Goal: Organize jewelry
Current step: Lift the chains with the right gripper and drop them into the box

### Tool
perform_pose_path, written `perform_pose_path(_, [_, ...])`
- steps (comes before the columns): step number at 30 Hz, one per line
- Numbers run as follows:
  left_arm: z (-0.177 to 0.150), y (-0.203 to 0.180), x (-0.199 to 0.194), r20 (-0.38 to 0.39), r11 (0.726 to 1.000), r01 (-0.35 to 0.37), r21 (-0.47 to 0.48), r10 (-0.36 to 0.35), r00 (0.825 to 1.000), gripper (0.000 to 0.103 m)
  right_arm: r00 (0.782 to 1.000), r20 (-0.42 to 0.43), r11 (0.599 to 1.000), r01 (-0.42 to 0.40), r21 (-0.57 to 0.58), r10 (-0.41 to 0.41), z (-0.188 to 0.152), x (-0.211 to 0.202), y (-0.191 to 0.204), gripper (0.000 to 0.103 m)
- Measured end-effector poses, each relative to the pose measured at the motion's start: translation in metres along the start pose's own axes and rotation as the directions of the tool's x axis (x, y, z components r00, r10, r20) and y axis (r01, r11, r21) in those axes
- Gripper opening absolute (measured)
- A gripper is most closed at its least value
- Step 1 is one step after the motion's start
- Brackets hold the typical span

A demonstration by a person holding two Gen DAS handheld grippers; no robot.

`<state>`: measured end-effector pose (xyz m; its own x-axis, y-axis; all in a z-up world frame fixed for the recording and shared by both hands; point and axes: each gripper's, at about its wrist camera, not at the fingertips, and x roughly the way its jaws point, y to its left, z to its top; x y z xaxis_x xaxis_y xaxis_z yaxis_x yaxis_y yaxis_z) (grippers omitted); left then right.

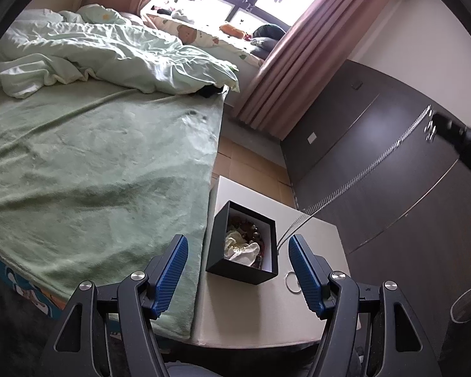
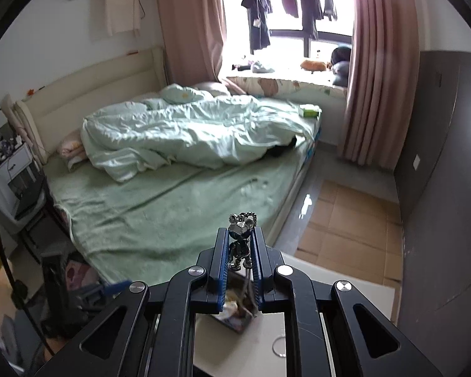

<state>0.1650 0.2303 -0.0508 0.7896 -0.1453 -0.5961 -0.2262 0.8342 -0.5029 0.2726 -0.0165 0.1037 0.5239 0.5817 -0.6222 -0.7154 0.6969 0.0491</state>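
A black jewelry box [image 1: 242, 248] stands open on a white bedside table [image 1: 260, 308] and holds beads and a cream cloth. My left gripper [image 1: 238, 270] is open and empty, hovering above the box. My right gripper [image 2: 240, 245] is shut on a silver mouse-shaped pendant [image 2: 241, 229], held high above the table. Its silver chain [image 1: 361, 174] hangs down from the right gripper [image 1: 436, 128] to the box's right edge. A silver ring [image 1: 291, 280] lies on the table right of the box; it also shows in the right wrist view [image 2: 279, 347].
A bed with a green blanket [image 1: 94, 169] touches the table's left side. A dark wardrobe [image 1: 392, 169] stands to the right. Cardboard sheets [image 2: 351, 229] cover the floor beyond the table. Pink curtains [image 1: 301, 62] hang by the window.
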Motion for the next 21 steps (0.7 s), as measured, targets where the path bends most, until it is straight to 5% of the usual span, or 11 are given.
perform_pose_path(9, [0.005, 0.006, -0.003, 0.006, 1.0, -0.003, -0.003, 0.004, 1.0, 0.068, 0.999, 0.043, 1.0, 0.002, -0.024, -0.001, 0.03, -0.007, 0.029, 0.015])
perform_pose_path(17, [0.004, 0.01, 0.007, -0.018, 1.0, -0.015, 0.002, 0.016, 1.0, 0.068, 0.994, -0.105, 0.999, -0.029, 0.015, 0.031, -0.005, 0.048, 0.024, 0.015])
perform_pose_path(18, [0.004, 0.01, 0.01, -0.023, 1.0, -0.017, 0.004, 0.017, 1.0, 0.068, 0.988, -0.143, 0.999, -0.046, 0.029, 0.049, -0.013, 0.06, 0.021, 0.019])
perform_pose_path(21, [0.003, 0.007, 0.02, -0.041, 1.0, -0.021, 0.01, 0.021, 0.999, 0.068, 0.979, -0.196, 0.996, -0.044, 0.075, 0.058, -0.035, 0.08, 0.01, 0.065])
